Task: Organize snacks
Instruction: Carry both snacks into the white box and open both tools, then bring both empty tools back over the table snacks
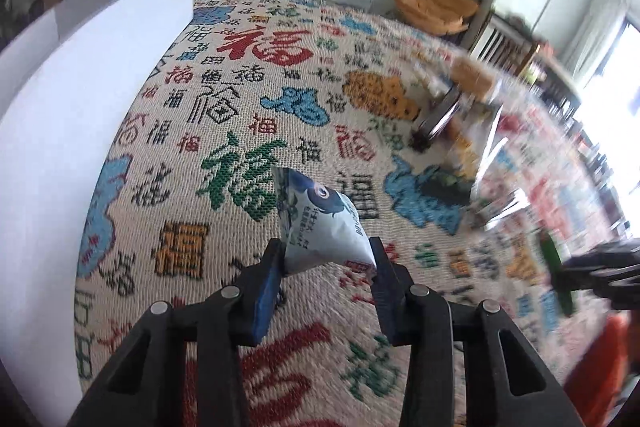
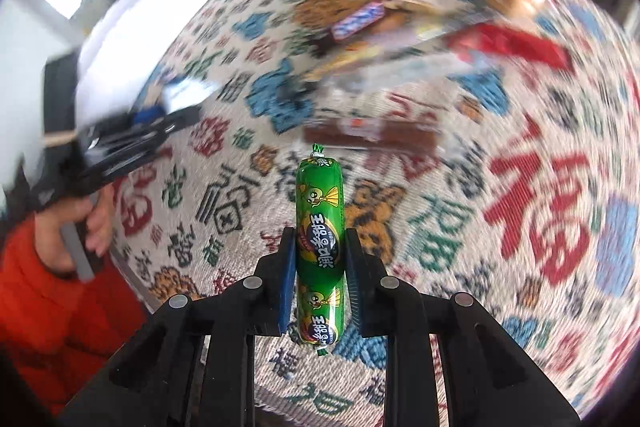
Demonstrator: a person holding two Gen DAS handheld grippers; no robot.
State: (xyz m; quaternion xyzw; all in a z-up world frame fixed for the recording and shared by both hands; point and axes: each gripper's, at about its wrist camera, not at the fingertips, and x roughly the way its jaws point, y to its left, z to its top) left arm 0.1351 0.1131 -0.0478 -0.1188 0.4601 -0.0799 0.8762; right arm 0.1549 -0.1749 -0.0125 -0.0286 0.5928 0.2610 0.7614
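Carpet (image 1: pixel 248 99), woven cream and crowded with red, green, blue and orange characters, fills both wrist views beneath you. Along its left edge in the left view stands a tall white box wall (image 1: pixel 80 107). A blurred heap of mixed snack packets (image 2: pixel 400 35) lies on the carpet ahead of your right gripper, among them a red wrapper (image 2: pixel 516 45) and a long brown bar (image 2: pixel 372 137). Your orange sleeve (image 2: pixel 40 307) and left hand (image 2: pixel 88 227) show at the left of the right view, grasping the other tool's handle. Your left gripper (image 1: pixel 328 267) is clamped on a small pale blue-and-white pouch (image 1: pixel 320 227), pads pressing both its sides, the pouch clear of the carpet. Your right gripper (image 2: pixel 320 259) is pinched tight around a green plastic-wrapped sausage stick (image 2: pixel 320 211), held lengthwise along the fingers above the carpet, its crimped tip pointing toward the heap.
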